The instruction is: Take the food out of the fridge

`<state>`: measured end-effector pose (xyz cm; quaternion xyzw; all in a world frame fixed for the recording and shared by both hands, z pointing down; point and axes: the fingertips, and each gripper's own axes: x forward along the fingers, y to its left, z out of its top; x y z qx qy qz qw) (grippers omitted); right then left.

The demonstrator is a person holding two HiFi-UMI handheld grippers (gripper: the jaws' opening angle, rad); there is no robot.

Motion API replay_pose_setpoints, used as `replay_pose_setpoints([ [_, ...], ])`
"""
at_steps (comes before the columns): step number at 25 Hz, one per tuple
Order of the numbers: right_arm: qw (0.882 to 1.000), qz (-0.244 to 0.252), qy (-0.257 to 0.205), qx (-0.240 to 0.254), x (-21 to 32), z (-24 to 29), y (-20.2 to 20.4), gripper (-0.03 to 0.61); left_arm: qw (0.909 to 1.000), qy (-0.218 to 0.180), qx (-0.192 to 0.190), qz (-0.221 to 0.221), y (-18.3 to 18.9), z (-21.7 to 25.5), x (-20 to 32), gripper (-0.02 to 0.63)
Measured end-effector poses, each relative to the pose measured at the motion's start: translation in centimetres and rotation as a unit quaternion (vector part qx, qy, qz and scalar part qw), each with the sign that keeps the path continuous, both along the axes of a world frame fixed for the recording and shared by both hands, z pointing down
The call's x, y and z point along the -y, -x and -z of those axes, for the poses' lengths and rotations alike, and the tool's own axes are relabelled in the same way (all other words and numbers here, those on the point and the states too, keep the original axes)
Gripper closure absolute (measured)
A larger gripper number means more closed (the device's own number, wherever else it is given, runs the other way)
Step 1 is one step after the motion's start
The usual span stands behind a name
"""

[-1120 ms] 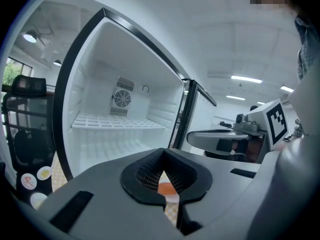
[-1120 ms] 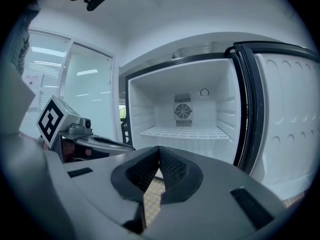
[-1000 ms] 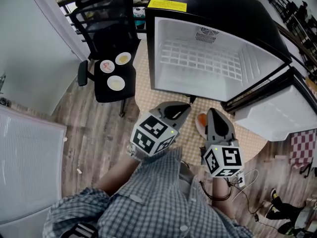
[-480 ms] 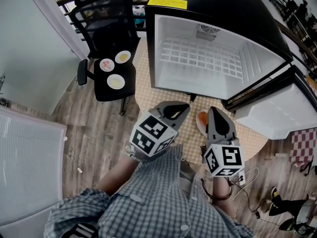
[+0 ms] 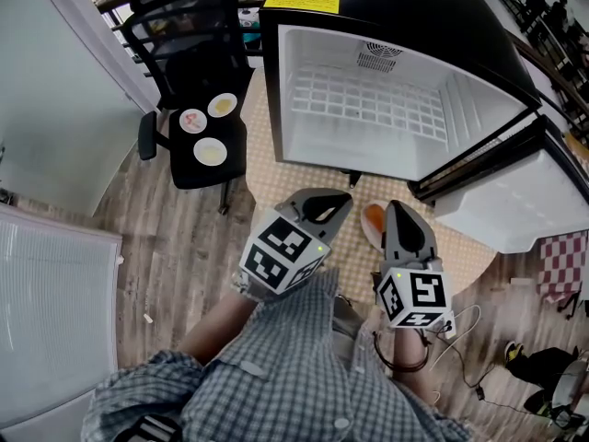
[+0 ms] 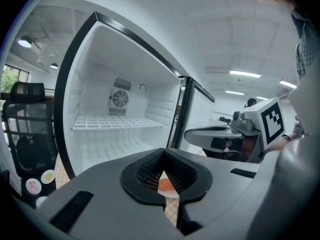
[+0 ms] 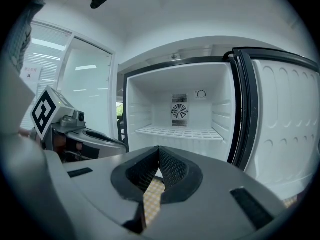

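The fridge stands open, with its door swung out to the right. Inside it is white, with a wire shelf and a round fan on the back wall.

The food is not in the fridge. It sits on three small plates on the seat of the black chair, just left of the fridge. One plate has red bits on it, and the other two hold something yellow.

The left gripper and the right gripper are side by side in front of the fridge, near the person's checked shirt. Both point at the open fridge.

The left gripper's jaws are closed tight, tip to tip, and they hold nothing. The right gripper's jaws are closed the same way, and they hold nothing too.

An orange and white thing lies on the checked mat on the floor, between the two grippers. It peeks through the hole behind the left jaws. I cannot tell what it is.
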<state>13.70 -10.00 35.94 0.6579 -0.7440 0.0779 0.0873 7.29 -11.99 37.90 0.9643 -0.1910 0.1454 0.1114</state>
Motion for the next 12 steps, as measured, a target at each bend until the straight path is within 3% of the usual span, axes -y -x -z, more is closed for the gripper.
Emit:
replay_pose_setpoints([
  [12,1.0,-0.002,0.004,0.018,0.1,-0.29,-0.22,0.569,1.0,0.0,0.005,-0.007,-0.39,-0.05,-0.11,0.609],
])
